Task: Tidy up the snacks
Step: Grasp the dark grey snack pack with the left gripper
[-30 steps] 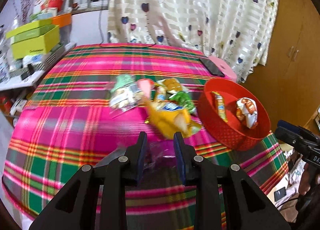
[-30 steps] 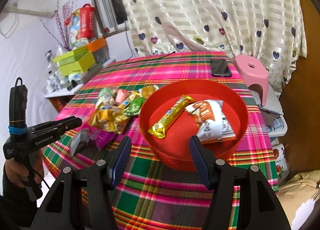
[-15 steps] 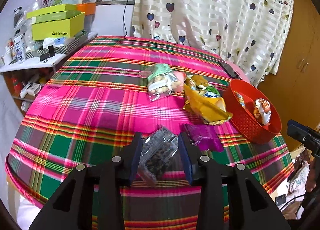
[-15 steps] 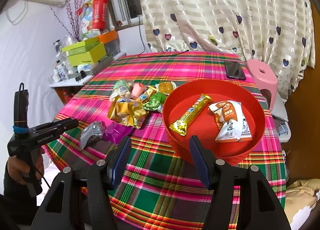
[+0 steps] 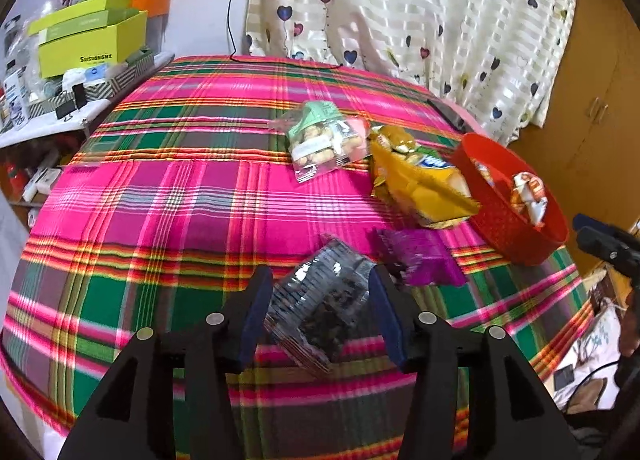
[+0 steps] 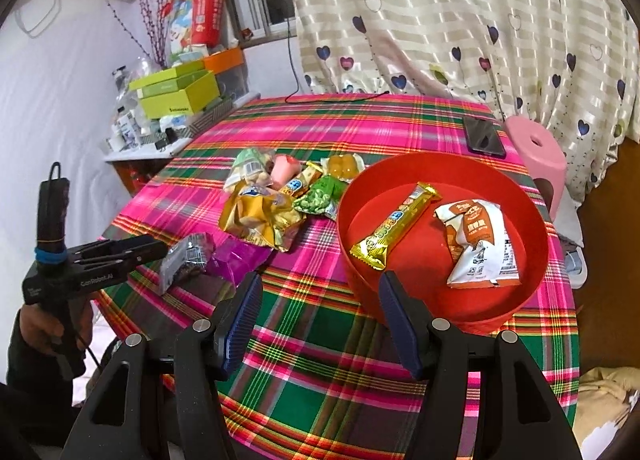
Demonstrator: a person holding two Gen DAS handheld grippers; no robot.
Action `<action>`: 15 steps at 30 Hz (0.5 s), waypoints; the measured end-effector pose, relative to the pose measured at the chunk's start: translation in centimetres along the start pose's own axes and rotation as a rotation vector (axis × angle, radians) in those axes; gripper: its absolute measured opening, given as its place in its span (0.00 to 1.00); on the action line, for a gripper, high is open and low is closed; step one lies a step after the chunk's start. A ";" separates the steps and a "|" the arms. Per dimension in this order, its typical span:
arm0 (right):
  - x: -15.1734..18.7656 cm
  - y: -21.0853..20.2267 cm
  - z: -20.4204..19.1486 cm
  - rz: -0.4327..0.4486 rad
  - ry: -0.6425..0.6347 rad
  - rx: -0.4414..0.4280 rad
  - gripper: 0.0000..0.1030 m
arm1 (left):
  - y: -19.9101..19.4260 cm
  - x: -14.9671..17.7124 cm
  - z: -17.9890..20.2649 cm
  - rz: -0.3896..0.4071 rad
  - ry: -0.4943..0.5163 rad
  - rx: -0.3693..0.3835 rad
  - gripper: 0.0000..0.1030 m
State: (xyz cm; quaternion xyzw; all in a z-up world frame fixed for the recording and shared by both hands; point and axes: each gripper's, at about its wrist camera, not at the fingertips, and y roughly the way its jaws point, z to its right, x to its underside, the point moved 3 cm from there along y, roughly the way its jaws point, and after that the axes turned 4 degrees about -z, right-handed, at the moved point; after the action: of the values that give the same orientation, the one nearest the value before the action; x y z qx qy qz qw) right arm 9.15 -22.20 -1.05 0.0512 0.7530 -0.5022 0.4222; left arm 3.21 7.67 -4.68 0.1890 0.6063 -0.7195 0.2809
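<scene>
A clear packet of dark snacks [image 5: 316,312] lies on the plaid tablecloth [image 5: 180,200] between the jaws of my left gripper [image 5: 320,284]. Those jaws are opening, and a gap shows at the left pad. Beside it are a purple packet [image 5: 420,260], a yellow bag [image 5: 420,188] and a clear bag of nuts [image 5: 324,140]. The red bowl [image 6: 440,160] holds a gold bar [image 6: 396,226] and a white-and-orange packet [image 6: 480,248]. My right gripper [image 6: 320,292] hangs open and holds nothing, over the cloth just left of the bowl's near wall. The right wrist view shows the left gripper [image 6: 152,250] at the clear packet [image 6: 186,260].
A phone [image 6: 482,136] lies at the table's far right edge, with a pink stool [image 6: 536,148] beyond it. A side shelf with yellow-green boxes [image 5: 92,44] stands to the left. A person's hand [image 6: 40,324] grips the left tool's handle. A green packet [image 6: 322,200] lies near the bowl.
My left gripper's jaws have spread apart around the clear packet, which now rests on the cloth. The left gripper has sunk closer to the table. The right gripper stays open.
</scene>
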 end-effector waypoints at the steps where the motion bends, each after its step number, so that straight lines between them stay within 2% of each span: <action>1: -0.1 0.2 0.0 -0.002 -0.004 -0.002 0.58 | 0.3 -0.2 -0.1 -0.002 0.008 -0.005 0.50; 7: -0.3 2.0 0.2 -0.040 -0.007 -0.019 0.58 | 2.0 -0.6 -0.2 -0.029 0.114 0.008 0.53; 11: -0.6 3.0 0.3 -0.053 -0.017 -0.032 0.58 | 2.2 -0.8 -0.1 -0.026 0.130 0.035 0.55; 15: -1.3 4.1 0.0 -0.061 -0.030 -0.055 0.58 | 1.9 -0.6 1.2 -0.036 0.198 0.065 0.55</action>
State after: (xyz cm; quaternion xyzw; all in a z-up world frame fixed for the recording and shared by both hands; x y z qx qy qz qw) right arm 12.02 -19.70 -3.12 0.0094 0.7612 -0.4947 0.4192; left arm 4.96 6.36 -5.59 0.2573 0.6107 -0.7216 0.2005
